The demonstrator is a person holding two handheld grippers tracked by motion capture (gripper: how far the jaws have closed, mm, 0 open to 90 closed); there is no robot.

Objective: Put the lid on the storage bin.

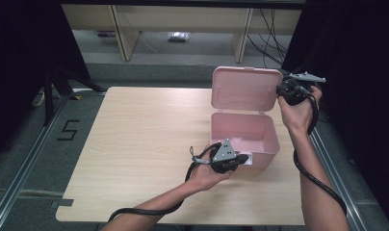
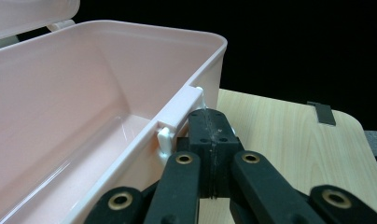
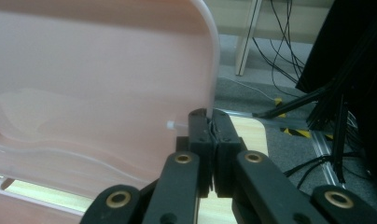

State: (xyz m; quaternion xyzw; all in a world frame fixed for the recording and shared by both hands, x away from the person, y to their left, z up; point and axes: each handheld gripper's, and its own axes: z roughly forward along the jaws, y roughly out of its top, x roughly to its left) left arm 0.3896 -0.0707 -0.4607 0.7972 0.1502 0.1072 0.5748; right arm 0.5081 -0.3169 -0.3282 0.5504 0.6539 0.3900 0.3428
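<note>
- we are looking at a pink box [image 1: 244,137] sitting on the wooden surface [image 1: 144,144], toward that surface's right side, with its inside showing bare in the high view.
- the box's lid [image 1: 245,89] is standing upright behind the box's back wall, hinged open.
- our left gripper [image 1: 229,160] is resting at the box's front wall, just below the rim; in the left gripper view its fingers [image 2: 210,135] are lying pressed together and touching the white latch tab [image 2: 179,109] on the box's front edge. we cannot tell whether anything thin is caught between them.
- our right gripper [image 1: 285,90] is sitting at the right edge of the lid, well above the box's rim; in the right gripper view its fingers [image 3: 210,130] are pinching the lid's edge [image 3: 213,70], closed tight on the thin pink plastic.
- the left hand [image 1: 207,175] is reaching in from the box's near side, the right hand [image 1: 298,113] is rising beside the box's right wall.
- black cables [image 1: 317,180] are trailing from both grippers back past the box toward us.
</note>
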